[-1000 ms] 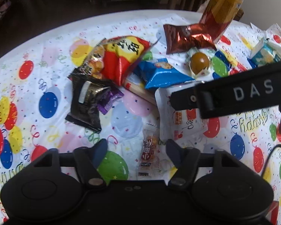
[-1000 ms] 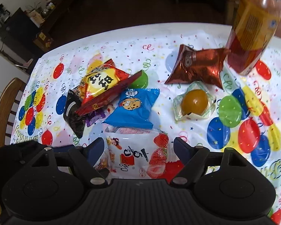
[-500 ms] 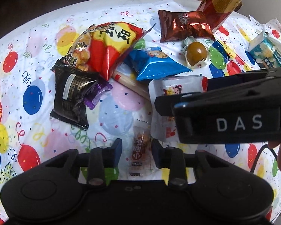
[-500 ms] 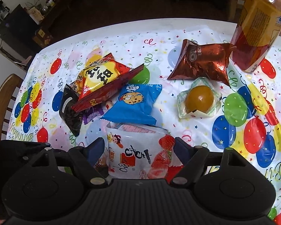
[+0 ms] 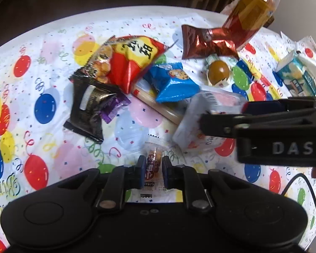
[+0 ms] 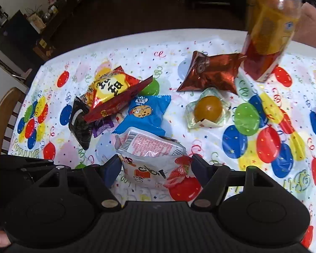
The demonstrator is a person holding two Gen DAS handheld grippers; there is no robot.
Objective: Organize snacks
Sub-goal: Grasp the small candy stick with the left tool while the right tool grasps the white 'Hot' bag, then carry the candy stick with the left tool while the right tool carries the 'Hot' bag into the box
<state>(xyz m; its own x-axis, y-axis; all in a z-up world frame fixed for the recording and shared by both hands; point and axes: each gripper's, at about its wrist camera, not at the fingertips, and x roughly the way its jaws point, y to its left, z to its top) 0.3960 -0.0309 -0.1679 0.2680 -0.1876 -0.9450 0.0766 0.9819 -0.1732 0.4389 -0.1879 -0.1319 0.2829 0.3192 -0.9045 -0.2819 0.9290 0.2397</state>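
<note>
In the left wrist view, my left gripper (image 5: 153,166) is shut on a small clear-wrapped snack (image 5: 153,165) that lies on the balloon tablecloth (image 5: 42,105). My right gripper (image 6: 155,166) holds a white strawberry pack (image 6: 149,149) by its sides. The pack buckles upward between the fingers. The left wrist view also shows the right gripper (image 5: 223,124) from the side, with the white pack (image 5: 191,126) tilted up off the cloth. Further back lie a red-yellow chips bag (image 5: 132,59), a blue cookie pack (image 5: 170,82) and a black pack (image 5: 88,109).
A brown foil bag (image 6: 210,73), a wrapped brown ball (image 6: 208,109) and an orange drink bottle (image 6: 267,31) stand at the back right. A teal carton (image 5: 299,78) is at the far right. A wooden chair (image 6: 2,116) stands by the table's left edge.
My left gripper has closed from wide open onto the small clear-wrapped snack. The right gripper's fingers have narrowed onto the white pack, which now buckles and tilts up.
</note>
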